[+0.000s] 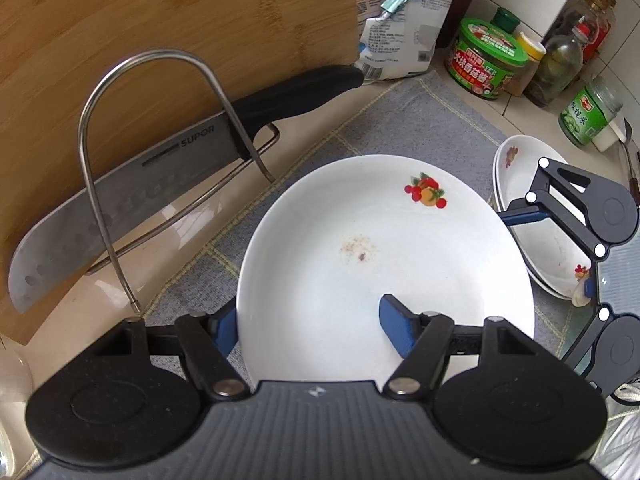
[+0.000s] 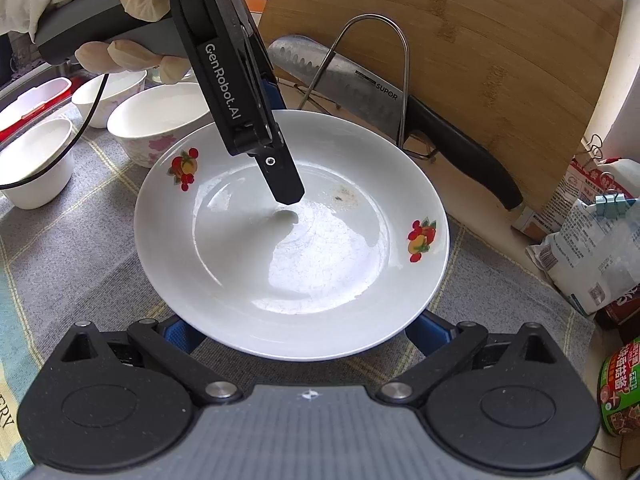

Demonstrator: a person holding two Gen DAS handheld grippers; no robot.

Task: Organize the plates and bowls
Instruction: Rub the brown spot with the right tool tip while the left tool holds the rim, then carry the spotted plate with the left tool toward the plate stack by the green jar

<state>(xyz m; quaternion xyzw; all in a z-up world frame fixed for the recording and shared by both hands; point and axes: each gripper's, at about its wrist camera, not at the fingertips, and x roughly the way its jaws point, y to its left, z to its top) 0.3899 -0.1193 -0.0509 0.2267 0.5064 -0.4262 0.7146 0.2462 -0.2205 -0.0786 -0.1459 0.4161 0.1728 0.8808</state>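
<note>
A round white ceramic plate (image 2: 292, 236) with two little red-and-orange fruit prints on its rim and a brownish smear of residue in its well is pinched at its edge by the left gripper (image 1: 310, 330): one blue-padded finger (image 1: 394, 330) lies inside on the plate's face and the other (image 1: 226, 330) sits outside, under the rim. The right wrist view shows that same gripper reaching down from above, one black finger over the plate's well, gripped by a gloved hand (image 2: 100, 12). The right gripper (image 2: 298, 336) has its jaws spread wide on either side of the plate's near edge, both blue pads tucked below the rim; whether they touch it I cannot tell. Under the plate lies a grey checked cloth (image 2: 80, 248). Beyond the left gripper's jaws, three white bowls (image 2: 160, 120) stand empty on the cloth. In the left wrist view the right gripper sits over a stack of white fruit-print dishes (image 1: 516, 176), smeared inside. Behind the plate a steel cleaver with a black handle (image 1: 132, 200) rests in a wire rack (image 1: 100, 216) against a bamboo cutting board (image 1: 160, 12).
</note>
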